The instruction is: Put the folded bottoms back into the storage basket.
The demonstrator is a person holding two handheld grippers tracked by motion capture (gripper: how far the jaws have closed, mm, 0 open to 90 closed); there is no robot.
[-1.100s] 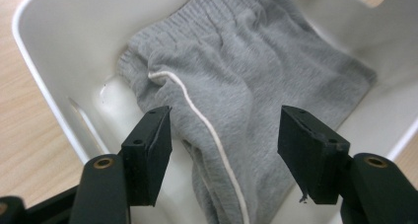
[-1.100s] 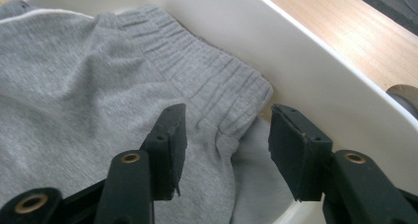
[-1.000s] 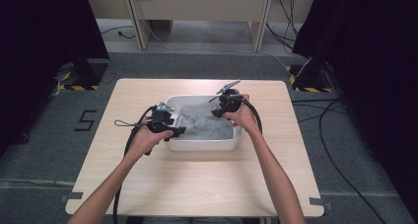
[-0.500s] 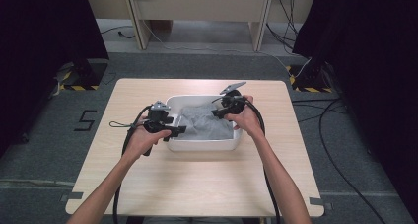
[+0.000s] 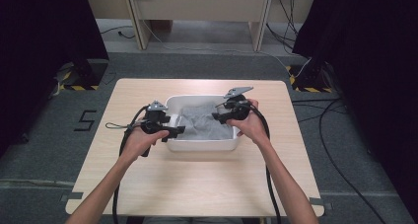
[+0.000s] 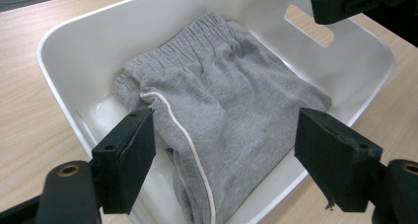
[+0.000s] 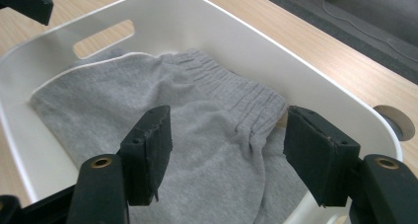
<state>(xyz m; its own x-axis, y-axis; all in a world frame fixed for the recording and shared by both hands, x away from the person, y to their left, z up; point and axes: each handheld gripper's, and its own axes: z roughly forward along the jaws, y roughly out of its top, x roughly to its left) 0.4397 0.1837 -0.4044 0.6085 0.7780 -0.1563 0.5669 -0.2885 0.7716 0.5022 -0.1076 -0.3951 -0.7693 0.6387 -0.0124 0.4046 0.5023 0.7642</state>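
High view: grey shorts (image 5: 206, 121) folded and lying flat inside the white tub (image 5: 202, 145) at the middle of the counter (image 5: 207, 184). Left gripper (image 5: 178, 130) hovering at the tub's left rim, right gripper (image 5: 217, 116) over the cloth near the right side, neither seen touching it. Placing looks done; letting go and clearing away seem to be what is left.

Left gripper view: jaws spread wide with nothing between them, above the near end of the grey shorts (image 6: 222, 115). White piping along one edge, elastic waistband bunched toward the far wall of the white tub (image 6: 64, 86). Tip of the right gripper (image 6: 345, 4) up by the handle slot.

Right gripper view: jaws likewise wide apart and empty over the waistband of the grey shorts (image 7: 197, 120). Cloth settled on the floor of the white tub (image 7: 315, 81), no part draped over the rim. Judged nearly finished, with only the retreat remaining.
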